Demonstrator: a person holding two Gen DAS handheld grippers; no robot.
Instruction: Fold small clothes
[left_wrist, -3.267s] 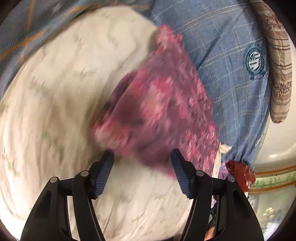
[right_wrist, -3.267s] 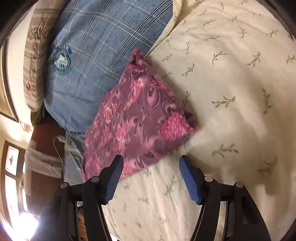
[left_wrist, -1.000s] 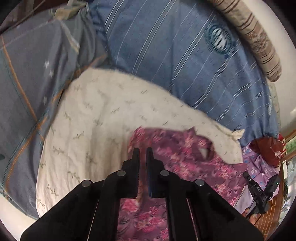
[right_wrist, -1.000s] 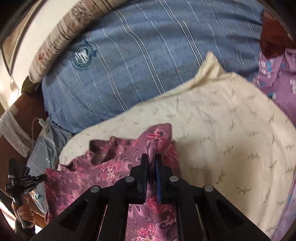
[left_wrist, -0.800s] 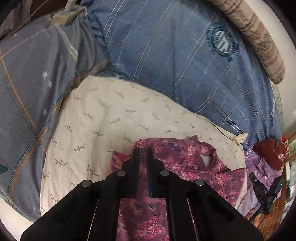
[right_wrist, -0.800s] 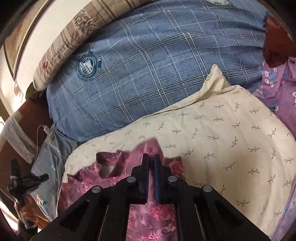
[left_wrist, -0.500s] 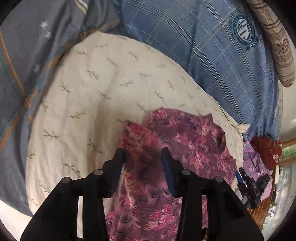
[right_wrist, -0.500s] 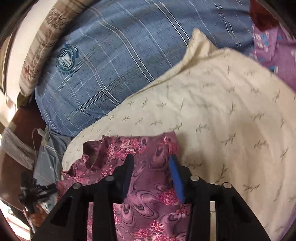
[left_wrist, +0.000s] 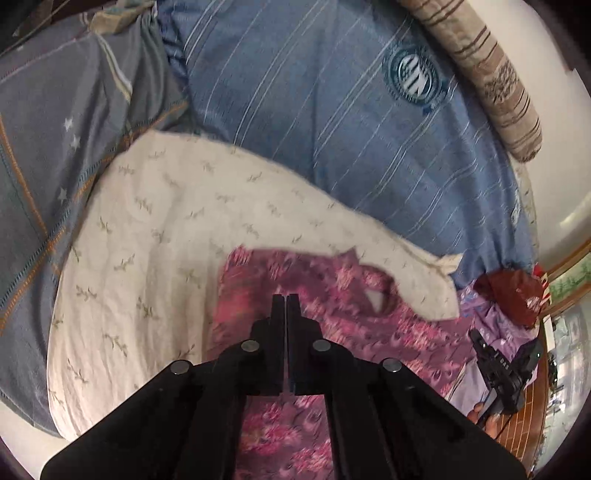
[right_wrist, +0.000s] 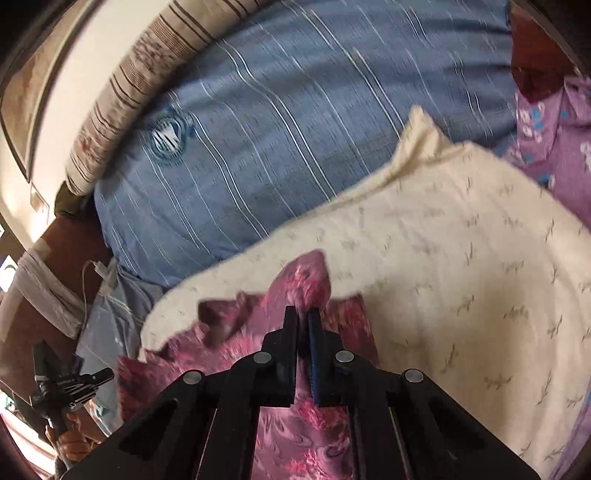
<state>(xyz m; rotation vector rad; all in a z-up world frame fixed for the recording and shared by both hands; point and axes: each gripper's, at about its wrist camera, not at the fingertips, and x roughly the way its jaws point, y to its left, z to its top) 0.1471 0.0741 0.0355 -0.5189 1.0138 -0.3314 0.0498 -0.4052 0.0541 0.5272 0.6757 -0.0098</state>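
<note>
A small magenta floral garment (left_wrist: 332, 295) lies on a cream leaf-print pillow (left_wrist: 155, 221). My left gripper (left_wrist: 286, 301) is shut above the garment's near part; no cloth shows between its pads. In the right wrist view the same garment (right_wrist: 317, 417) is bunched up, and my right gripper (right_wrist: 303, 314) is shut on a raised fold of it, with cloth poking out past the fingertips. The cream pillow (right_wrist: 461, 266) lies under it. Each view shows the other gripper at the frame edge.
A blue plaid pillow with a round crest (left_wrist: 369, 110) lies behind the cream one. A striped beige bolster (left_wrist: 480, 74) lies along the wall. A grey star-print blanket (left_wrist: 55, 129) is at left. Purple floral cloth (right_wrist: 554, 147) and a dark red item (left_wrist: 509, 295) lie at the side.
Half a second ago both grippers were open over the garment; now both are shut. The right one has pinched a fold of the garment and lifted it.
</note>
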